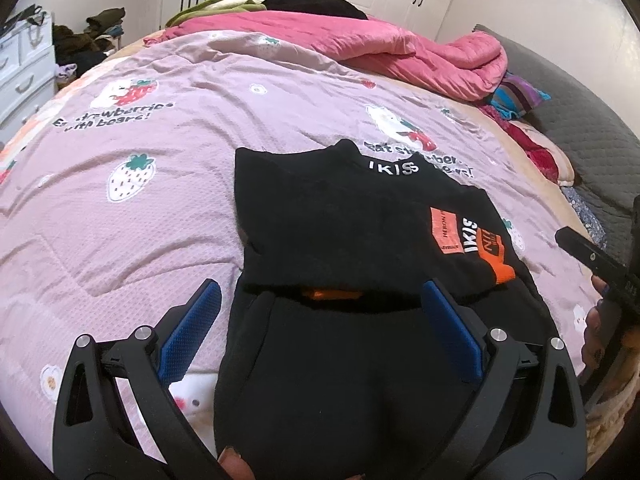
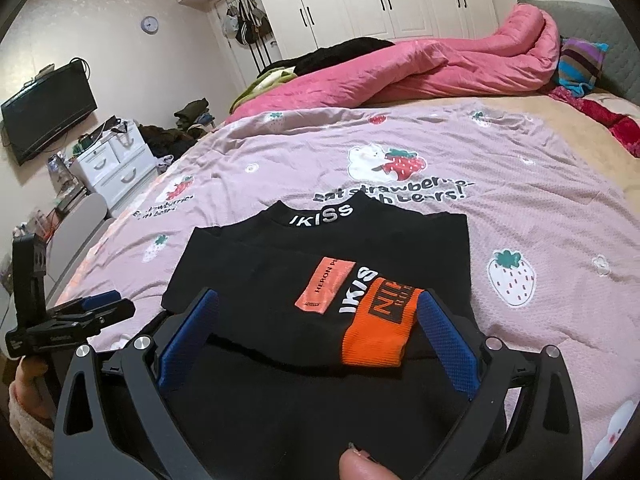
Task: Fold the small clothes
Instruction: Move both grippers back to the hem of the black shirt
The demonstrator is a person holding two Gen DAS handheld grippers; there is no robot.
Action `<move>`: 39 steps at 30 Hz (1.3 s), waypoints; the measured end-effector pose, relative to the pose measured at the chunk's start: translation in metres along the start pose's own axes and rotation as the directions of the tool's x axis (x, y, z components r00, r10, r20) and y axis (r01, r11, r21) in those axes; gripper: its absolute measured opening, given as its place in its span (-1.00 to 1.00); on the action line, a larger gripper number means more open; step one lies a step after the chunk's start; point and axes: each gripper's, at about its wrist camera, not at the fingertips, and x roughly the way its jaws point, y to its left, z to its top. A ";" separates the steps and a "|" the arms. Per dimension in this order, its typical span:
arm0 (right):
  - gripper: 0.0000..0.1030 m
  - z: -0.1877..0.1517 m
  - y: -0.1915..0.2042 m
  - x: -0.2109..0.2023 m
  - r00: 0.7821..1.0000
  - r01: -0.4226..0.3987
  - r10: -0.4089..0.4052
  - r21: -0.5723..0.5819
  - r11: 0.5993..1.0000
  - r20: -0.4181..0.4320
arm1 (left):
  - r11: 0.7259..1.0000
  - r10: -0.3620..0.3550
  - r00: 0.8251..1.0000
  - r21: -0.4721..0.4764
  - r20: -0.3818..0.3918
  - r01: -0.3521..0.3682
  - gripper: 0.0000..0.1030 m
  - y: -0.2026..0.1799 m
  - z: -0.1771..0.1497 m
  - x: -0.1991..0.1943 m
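- The bed (image 2: 520, 152) takes up nearly all of both views, and its pink strawberry-print cover (image 1: 160, 200) is spread fairly smooth, which I judge makes it the working ground for folding.
- A pink quilt (image 2: 440, 68) is heaped at the far side, with dark clothes beyond it. It looks pushed back to leave room, and what lies under the heap is hidden.
- The black sweater (image 2: 304, 248) lies flat on the cover, near the person, with its collar, lettered in white, pointing away. Both sleeves are folded in across the chest, and the orange cuff (image 2: 376, 324) sits on top beside an orange label. So the sides look done and the bottom-up fold looks still to do.
- The sweater's near hem runs under both tools and out of frame, so its edge cannot be seen.
- The left gripper (image 1: 320, 312) hangs low over the left half of the garment, jaws spread wide and holding nothing. One pad is over the bare cover.
- The right gripper (image 2: 318, 320) hangs over the right half, jaws likewise wide apart and empty, and they frame the cuff.
- Whether either tool touches the cloth is hard to tell.
- A fingertip shows at the bottom edge of each view. The hands are otherwise cut off.
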 end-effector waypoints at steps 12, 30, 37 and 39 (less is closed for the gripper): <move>0.92 -0.018 -0.016 -0.025 0.999 0.044 -0.044 0.026 0.999 -0.004 | 0.999 0.039 0.999 0.022 0.010 -0.039 0.82 0.005 -0.032 -0.025; 0.92 -0.041 -0.015 -0.063 0.997 0.065 -0.065 0.000 0.998 -0.028 | 0.996 0.085 0.996 0.007 0.013 -0.085 0.82 0.015 -0.068 -0.058; 0.92 -0.054 -0.021 -0.073 0.996 0.076 -0.075 0.011 0.997 -0.045 | 0.995 0.096 0.995 -0.017 0.009 -0.096 0.82 0.024 -0.078 -0.068; 0.92 -0.058 -0.023 -0.076 0.997 0.066 -0.065 0.023 0.998 -0.047 | 0.996 0.093 0.996 -0.015 0.003 -0.093 0.82 0.025 -0.083 -0.072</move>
